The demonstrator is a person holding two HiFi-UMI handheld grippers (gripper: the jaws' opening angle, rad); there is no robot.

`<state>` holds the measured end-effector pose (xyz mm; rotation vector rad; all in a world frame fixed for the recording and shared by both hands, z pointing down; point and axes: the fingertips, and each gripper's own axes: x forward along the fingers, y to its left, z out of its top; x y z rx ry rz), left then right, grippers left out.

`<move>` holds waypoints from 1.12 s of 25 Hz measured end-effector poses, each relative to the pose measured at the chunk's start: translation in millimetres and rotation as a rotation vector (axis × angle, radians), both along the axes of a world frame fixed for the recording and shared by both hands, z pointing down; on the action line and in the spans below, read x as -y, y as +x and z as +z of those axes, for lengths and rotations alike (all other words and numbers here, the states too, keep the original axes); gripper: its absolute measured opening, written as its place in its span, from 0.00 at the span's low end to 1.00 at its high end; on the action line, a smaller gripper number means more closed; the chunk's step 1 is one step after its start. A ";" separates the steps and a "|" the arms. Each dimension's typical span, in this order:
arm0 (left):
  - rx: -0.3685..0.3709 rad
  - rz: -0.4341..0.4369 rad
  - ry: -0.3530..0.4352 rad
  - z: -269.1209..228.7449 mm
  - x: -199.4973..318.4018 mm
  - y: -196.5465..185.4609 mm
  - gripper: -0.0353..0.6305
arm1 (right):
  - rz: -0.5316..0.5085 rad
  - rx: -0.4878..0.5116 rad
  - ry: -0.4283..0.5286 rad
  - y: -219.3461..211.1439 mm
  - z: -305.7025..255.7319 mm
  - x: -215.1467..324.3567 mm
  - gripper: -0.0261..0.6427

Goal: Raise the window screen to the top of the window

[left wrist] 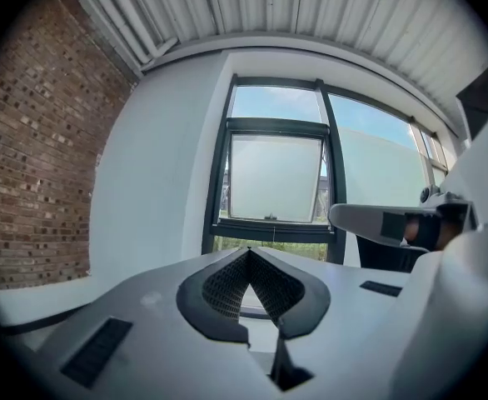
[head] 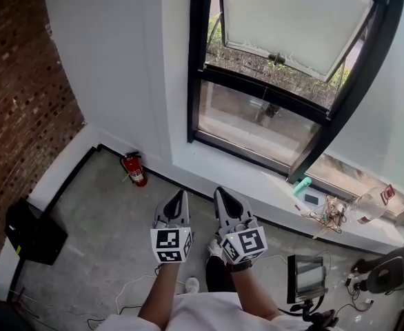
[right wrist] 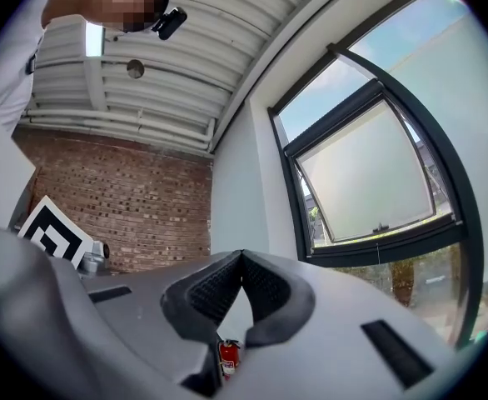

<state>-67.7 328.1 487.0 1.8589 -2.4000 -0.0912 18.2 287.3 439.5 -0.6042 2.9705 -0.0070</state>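
The dark-framed window (head: 271, 81) is set in the white wall ahead. Its pale frosted panel (head: 291, 16) fills the upper part and tilts outward, with a small handle (head: 276, 58) on its lower edge. The left gripper view shows the same panel (left wrist: 276, 177) straight ahead, and the right gripper view has it (right wrist: 369, 182) off to the right. My left gripper (head: 181, 193) and right gripper (head: 219, 192) are side by side below the sill, well short of the window. Both are shut with nothing between the jaws, as each gripper view confirms (left wrist: 248, 250) (right wrist: 241, 254).
A red fire extinguisher (head: 134, 169) stands on the floor against the wall, left of the window. A brick wall (head: 16, 81) runs along the left, with a black box (head: 33, 233) at its foot. The sill (head: 278, 185) holds small clutter at its right end. Cables and a stand-mounted screen (head: 307, 278) are at lower right.
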 end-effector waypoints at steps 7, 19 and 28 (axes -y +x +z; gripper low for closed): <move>0.090 -0.041 0.032 -26.3 121.7 -36.7 0.05 | 0.045 0.059 0.034 -9.8 -23.7 139.8 0.04; 0.095 0.076 0.019 -27.3 286.5 -15.7 0.05 | 0.154 0.037 -0.008 7.6 -14.6 308.4 0.04; 0.089 0.240 0.031 -13.6 399.1 -30.6 0.05 | 0.273 -0.019 -0.017 -17.1 7.2 391.6 0.04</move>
